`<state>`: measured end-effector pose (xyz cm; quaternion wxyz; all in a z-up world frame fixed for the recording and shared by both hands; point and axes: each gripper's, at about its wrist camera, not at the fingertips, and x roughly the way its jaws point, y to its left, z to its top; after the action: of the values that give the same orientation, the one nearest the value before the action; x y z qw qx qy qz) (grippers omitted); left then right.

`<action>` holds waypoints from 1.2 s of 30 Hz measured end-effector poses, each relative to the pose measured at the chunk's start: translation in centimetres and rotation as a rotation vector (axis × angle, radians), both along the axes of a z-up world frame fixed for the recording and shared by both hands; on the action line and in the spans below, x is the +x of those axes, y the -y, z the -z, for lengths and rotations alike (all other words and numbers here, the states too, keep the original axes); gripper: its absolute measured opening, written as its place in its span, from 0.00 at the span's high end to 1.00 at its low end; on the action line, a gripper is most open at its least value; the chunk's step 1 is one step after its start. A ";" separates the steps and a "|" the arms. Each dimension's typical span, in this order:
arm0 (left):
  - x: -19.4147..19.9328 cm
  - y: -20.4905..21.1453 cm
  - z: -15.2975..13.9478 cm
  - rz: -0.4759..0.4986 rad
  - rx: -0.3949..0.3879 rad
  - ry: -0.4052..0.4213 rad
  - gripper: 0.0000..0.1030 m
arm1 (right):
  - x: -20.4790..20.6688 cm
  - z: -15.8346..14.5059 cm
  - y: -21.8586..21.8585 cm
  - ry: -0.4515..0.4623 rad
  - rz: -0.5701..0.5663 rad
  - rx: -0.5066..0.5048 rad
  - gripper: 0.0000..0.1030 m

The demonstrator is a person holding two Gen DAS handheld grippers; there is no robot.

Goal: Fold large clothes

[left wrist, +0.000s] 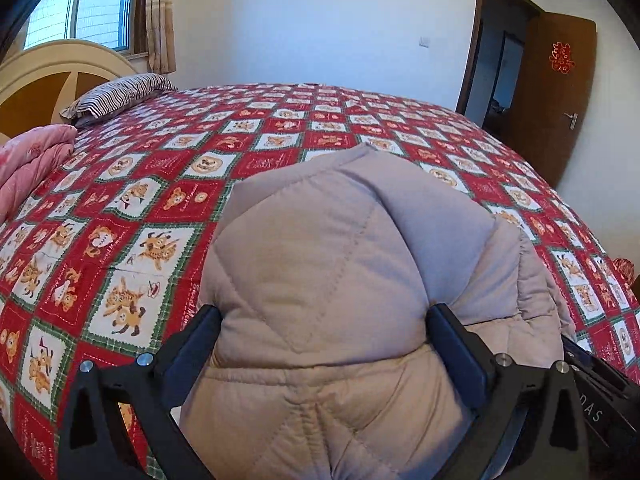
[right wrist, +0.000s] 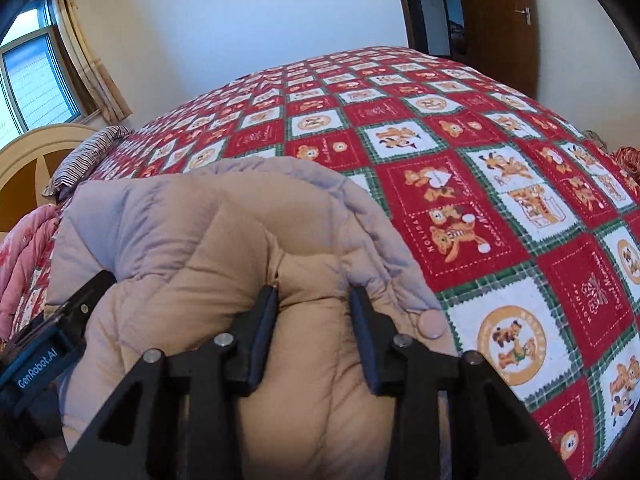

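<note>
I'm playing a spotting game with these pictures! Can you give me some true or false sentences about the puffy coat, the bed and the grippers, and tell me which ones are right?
1. The puffy coat is beige. True.
2. The bedspread is plain blue. False: it is red, white and green checks with little bear pictures.
3. The right gripper has a bunch of the coat between its fingers. True.
4. The left gripper is far from the coat. False: the coat bulges between its wide-set fingers.
5. A striped pillow lies near the headboard. True.
6. The wooden door is closed. False: it stands open.
</note>
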<state>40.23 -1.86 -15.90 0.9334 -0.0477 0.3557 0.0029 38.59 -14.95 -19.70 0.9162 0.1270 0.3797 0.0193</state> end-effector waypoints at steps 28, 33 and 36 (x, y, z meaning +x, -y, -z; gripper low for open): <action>1.3 0.5 1.5 -0.007 0.031 -0.057 0.01 | 1.3 1.2 -0.9 -0.035 0.005 -0.082 0.62; 1.4 0.7 1.6 -0.010 0.038 -0.058 0.00 | 1.4 1.3 -1.0 -0.038 0.010 -0.090 0.61; 1.4 0.7 1.6 -0.010 0.040 -0.058 0.00 | 1.5 1.4 -1.0 -0.038 0.012 -0.094 0.61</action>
<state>41.61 -2.55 -17.53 0.9234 -0.0308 0.3822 0.0161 40.05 -13.98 -21.08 0.9138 0.0865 0.3969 -0.0064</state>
